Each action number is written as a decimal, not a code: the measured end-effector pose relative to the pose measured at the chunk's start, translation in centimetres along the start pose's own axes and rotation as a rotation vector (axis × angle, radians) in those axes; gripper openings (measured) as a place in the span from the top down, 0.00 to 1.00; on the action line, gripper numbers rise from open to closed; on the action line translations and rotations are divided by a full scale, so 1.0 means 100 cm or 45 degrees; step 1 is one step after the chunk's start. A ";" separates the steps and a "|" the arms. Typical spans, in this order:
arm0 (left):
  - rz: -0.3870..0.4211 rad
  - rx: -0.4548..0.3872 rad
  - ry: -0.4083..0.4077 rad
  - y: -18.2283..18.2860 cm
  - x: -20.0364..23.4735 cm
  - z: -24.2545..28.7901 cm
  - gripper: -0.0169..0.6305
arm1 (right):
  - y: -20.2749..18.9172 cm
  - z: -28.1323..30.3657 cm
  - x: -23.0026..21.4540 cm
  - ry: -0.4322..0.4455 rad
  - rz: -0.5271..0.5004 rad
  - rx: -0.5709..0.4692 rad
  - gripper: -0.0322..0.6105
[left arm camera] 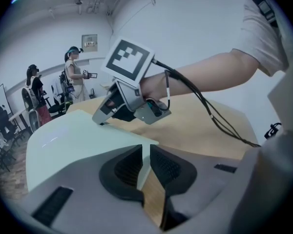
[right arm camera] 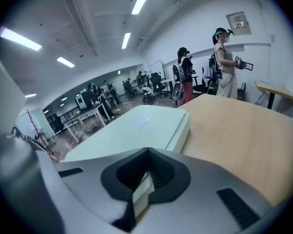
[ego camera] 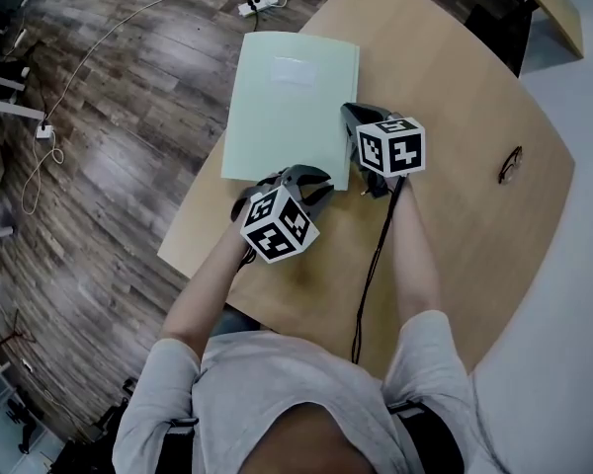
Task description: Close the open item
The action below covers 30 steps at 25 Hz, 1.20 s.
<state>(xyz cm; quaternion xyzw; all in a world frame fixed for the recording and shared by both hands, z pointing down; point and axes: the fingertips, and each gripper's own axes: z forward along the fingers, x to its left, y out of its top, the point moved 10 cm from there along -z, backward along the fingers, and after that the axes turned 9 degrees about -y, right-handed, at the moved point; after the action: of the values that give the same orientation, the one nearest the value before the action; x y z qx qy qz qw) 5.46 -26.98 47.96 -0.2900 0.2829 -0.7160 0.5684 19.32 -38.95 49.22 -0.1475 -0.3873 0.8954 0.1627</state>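
1. Closest in, the left gripper sits at the near edge of the folder, just beside its near right corner. The jaws stand a thin slit apart. Through the slit you catch pale cover up top and bare wood lower down, and nothing is clamped, as far as I can judge.
2. Just beyond, the right gripper is over the folder's right edge. I can't separate touching from hovering there. Its jaws are nearly together too, with a narrow pale strip in the gap. I read that as cover seen through the gap and not a grip, though it's a close call.
3. Now the folder itself: pale green, flat on the table toward its left side, white label facing up, cover down. My call is that the closing is as good as done. What's left is at most a press to seat the cover, then backing both tools away.
4. View against view: the head view gives the whole outline with no corner lifted, but the marker cubes hide the jaws from it. The left gripper view catches the right gripper's tips side-on at the cover. The right gripper view shows the folder's thick right edge, and I see no gap in it.
5. Farther out, what looks like a pair of glasses lies on the table's right side, and only the head view shows it.
6. Farthest of all, people stand about the room in the gripper views alone. The head view instead gets the wooden floor and a power strip.
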 end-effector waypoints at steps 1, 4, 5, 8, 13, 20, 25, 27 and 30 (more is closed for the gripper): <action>-0.003 -0.031 0.015 0.002 -0.002 -0.005 0.88 | -0.002 -0.006 -0.001 -0.003 0.034 -0.034 0.94; -0.041 -0.129 0.074 0.006 -0.001 -0.025 0.88 | -0.008 -0.023 -0.002 -0.034 0.090 -0.116 0.94; -0.064 -0.163 0.098 0.005 0.000 -0.032 0.88 | -0.010 -0.028 -0.001 -0.034 0.102 -0.131 0.94; -0.117 -0.277 0.191 0.002 -0.001 -0.056 0.88 | -0.014 -0.047 0.007 -0.016 0.136 -0.184 0.94; -0.147 -0.445 0.323 0.001 -0.010 -0.094 0.92 | -0.016 -0.093 0.035 0.014 0.150 -0.298 0.94; -0.135 -0.596 0.383 -0.004 -0.034 -0.136 0.95 | -0.023 -0.155 0.090 -0.039 0.115 -0.427 0.94; -0.098 -0.664 0.385 -0.005 -0.054 -0.163 0.95 | -0.032 -0.199 0.129 -0.100 0.108 -0.504 0.94; -0.071 -0.678 0.385 -0.005 -0.062 -0.173 0.95 | -0.037 -0.214 0.145 -0.125 0.096 -0.531 0.94; -0.042 -0.711 0.377 -0.005 -0.075 -0.187 0.95 | -0.043 -0.235 0.167 -0.158 0.086 -0.576 0.94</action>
<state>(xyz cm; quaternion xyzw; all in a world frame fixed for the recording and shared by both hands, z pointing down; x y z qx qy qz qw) -7.26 -18.13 35.02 -0.3320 0.5436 -0.6542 0.4078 14.17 -14.20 34.70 -0.1377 -0.5820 0.7982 0.0715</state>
